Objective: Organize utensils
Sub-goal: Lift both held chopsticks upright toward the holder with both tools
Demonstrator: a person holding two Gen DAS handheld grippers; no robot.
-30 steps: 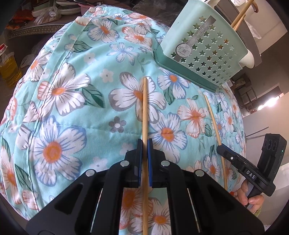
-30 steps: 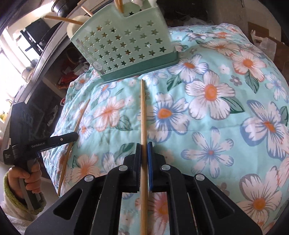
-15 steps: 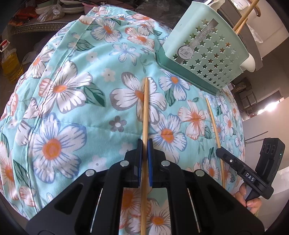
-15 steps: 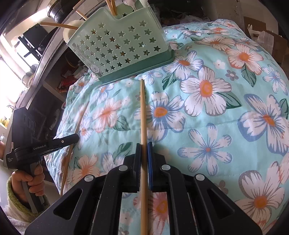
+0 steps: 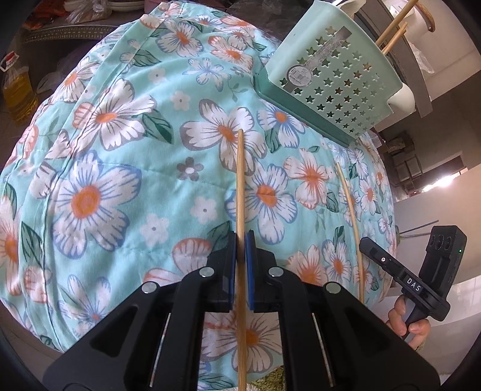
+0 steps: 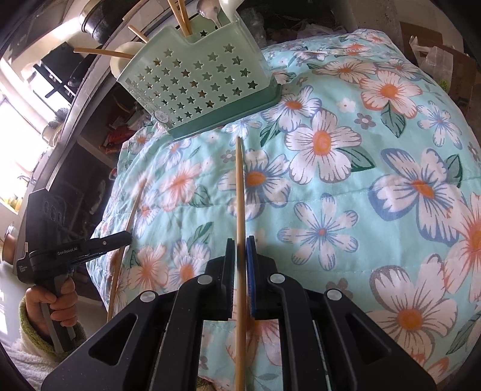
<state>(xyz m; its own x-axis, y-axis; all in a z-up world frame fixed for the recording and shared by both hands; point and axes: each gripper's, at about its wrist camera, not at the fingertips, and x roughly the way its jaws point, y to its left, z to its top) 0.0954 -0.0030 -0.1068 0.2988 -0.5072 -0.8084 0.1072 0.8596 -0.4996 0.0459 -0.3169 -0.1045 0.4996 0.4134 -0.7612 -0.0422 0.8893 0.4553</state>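
The left chopstick [image 5: 240,186] ran straight away from my left-wrist camera over the floral cloth [image 5: 120,150], its far tip short of the base of the utensil holder [image 5: 330,84]. The left gripper [image 5: 240,237] had its two pads clamped on this stick, with no gap showing on either side.

The right chopstick [image 6: 239,186] sat in the same way in the right-wrist view, tip pointing at the holder's base and apart from it. The right gripper [image 6: 240,240] had this stick between its jaws, but they had just been opening. A thin gap stood between the stick and the blue pad, so the pads no longer pressed on it. I could not tell whether either stick's tip touched the cloth.

The two sticks lay roughly side by side, well apart from each other.

The holder was mint green with star-shaped holes and a darker green base. It stood on the cloth at the far edge. Several more chopsticks and a spoon [image 6: 207,13] rose from its top.

The person's right hand [image 5: 409,321] gripped the handle of the right gripper. The left hand [image 6: 51,300] gripped the other handle, and a green cuff [image 6: 27,327] showed at its wrist.
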